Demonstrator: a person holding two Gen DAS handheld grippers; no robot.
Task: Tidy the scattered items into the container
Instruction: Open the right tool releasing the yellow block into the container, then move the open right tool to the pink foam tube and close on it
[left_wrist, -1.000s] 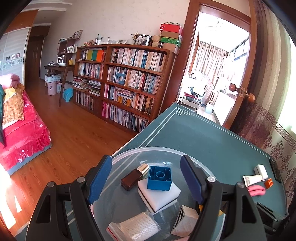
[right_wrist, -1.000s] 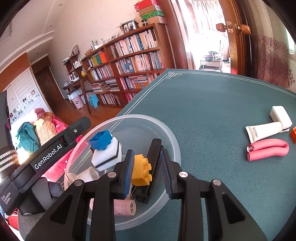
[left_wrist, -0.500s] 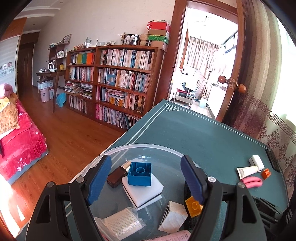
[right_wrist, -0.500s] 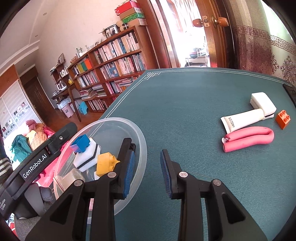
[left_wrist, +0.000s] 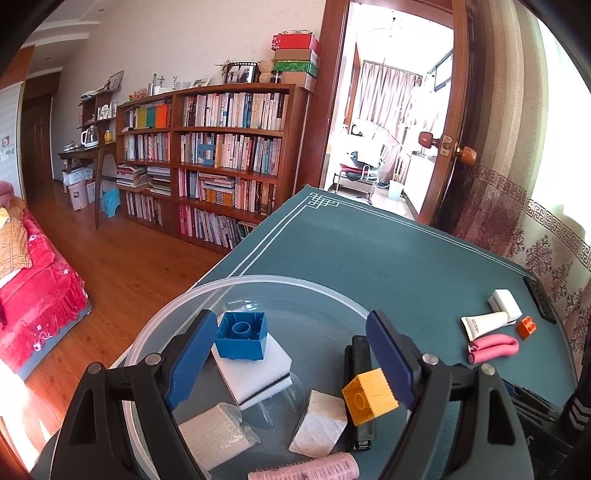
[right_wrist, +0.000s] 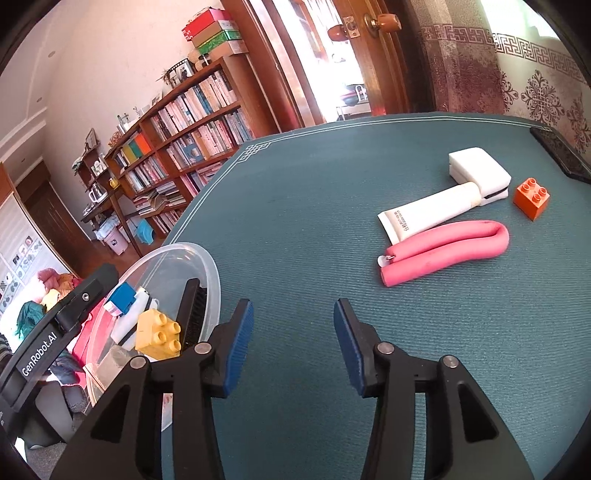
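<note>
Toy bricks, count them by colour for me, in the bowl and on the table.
Blue brick, in the bowl: 1
Yellow brick, in the bowl: 1
Orange brick, on the table: 1
Total: 3

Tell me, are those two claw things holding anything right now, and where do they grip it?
Nothing is held. The right gripper is open over bare table; the left gripper is open above the bowl.

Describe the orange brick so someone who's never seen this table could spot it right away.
On the green table, look past the clear bowl to the loose cluster. The orange brick sits beside the white sponge, the only small studded cube there; its neighbours are a white tube and a pink foam roller.
</note>
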